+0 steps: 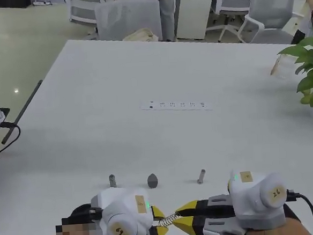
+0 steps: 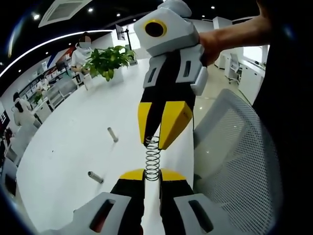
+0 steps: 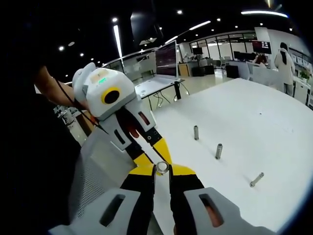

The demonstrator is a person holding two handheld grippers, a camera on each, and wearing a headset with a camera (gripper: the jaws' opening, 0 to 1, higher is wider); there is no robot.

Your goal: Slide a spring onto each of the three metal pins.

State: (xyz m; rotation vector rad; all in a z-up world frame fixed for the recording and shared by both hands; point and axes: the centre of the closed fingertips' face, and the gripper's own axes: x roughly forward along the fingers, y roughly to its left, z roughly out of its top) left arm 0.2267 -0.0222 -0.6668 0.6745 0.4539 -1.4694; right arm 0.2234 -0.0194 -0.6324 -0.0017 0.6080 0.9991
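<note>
Pinching one end of a spring (image 2: 152,159) in the left gripper (image 2: 152,175), jaws drawn nearly together on the coil. Clamping the other end in the right gripper (image 3: 162,171), jaws just as narrow, tips facing the left's and bridging the gap with the spring, low over the near edge of the table (image 1: 142,70). Looking further out: left pin (image 1: 112,180), middle pin (image 1: 153,180) and right pin (image 1: 201,175), lying apart in a row on the tabletop, all bare. Judging by that, sitting at the very start: nothing threaded on yet, all three fittings remaining, beginning with bringing this spring over to a pin.
</note>
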